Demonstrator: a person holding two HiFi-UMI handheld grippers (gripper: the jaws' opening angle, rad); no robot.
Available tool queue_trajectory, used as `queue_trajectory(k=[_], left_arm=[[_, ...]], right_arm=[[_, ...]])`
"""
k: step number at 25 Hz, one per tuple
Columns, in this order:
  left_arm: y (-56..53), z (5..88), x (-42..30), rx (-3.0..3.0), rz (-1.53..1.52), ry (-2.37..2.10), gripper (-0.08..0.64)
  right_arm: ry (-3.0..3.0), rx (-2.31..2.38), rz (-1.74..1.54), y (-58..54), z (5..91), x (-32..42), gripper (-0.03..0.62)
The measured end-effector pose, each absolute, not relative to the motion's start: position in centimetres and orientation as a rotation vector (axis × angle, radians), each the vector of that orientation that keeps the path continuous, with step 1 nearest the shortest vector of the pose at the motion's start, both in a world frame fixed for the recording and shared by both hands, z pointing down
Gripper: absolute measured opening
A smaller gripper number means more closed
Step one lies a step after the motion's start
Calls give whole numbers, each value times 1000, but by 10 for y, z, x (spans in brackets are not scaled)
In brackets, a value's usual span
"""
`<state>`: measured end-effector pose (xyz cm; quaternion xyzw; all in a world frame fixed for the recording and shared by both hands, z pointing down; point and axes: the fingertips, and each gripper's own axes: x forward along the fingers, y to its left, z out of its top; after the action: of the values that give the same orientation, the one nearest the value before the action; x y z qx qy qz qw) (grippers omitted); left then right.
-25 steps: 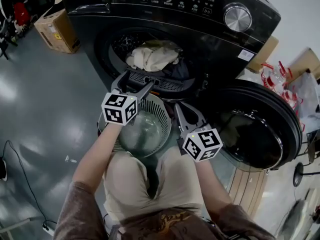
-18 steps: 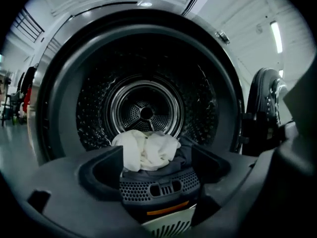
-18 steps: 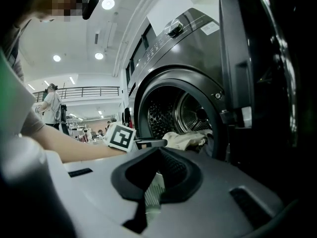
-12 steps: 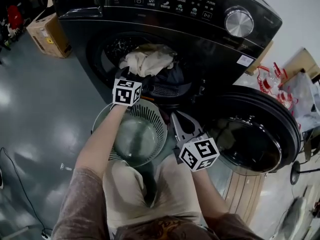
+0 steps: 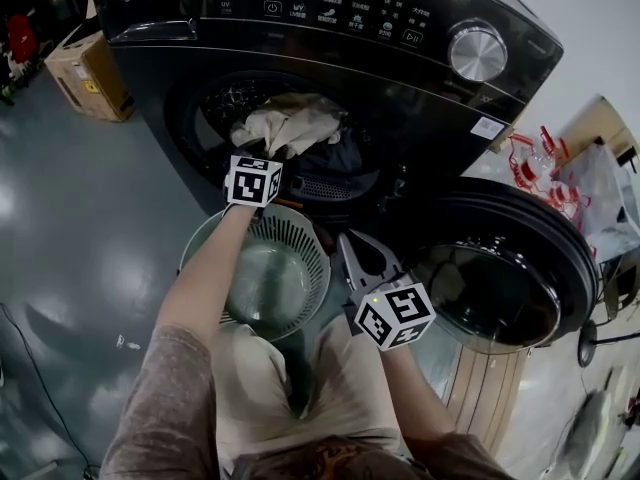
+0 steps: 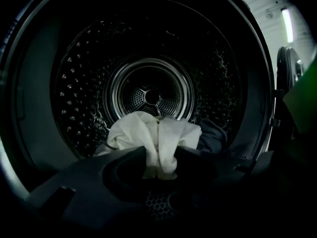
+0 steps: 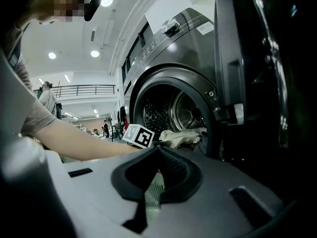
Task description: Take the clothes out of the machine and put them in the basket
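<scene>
Your left tongs (image 5: 268,158) reach into the mouth of the washing machine (image 5: 330,58), pointing inward and slightly down. Their jaws have just been closing and are now clamped on a fold of the cream garment (image 6: 148,133).

Cream garment: a crumpled heap at the front of the drum (image 6: 151,95). Its long axis runs across the opening, left to right. The pinched fold is drawn out toward you, along the line of the tongs.

A dark garment (image 6: 214,133) touches the heap on its right side.

Your right tongs (image 5: 347,242) are outside the machine, jaws together with nothing gripped, aimed up toward the opening. They sit just beside the right rim of the basket (image 5: 312,236).

The basket stands on the floor (image 5: 90,228) below the drum mouth. The door (image 5: 500,268) is swung open to the right.
</scene>
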<state>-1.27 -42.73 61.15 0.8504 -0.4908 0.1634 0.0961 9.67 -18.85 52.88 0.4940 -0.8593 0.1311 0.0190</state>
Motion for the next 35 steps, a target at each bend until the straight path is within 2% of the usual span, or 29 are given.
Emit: queue_trajectory(k=[3, 4, 6, 19, 35], left_arm=[[-424, 609, -13, 2515, 469, -1432, 104], [-422, 607, -13, 2512, 462, -1425, 59], [-416, 603, -13, 2511, 447, -1413, 35], [-317, 561, -26, 2545, 373, -1283, 21], [-196, 523, -62, 2607, 435, -1295, 21]], right_arm=[[-2668, 1530, 406, -188, 529, 96, -5], [-2668, 1529, 404, -189, 529, 96, -5], [-2668, 1528, 403, -189, 529, 96, -5], [-2692, 1499, 404, -188, 530, 97, -5], [-2745, 1388, 433, -193, 538, 69, -5]])
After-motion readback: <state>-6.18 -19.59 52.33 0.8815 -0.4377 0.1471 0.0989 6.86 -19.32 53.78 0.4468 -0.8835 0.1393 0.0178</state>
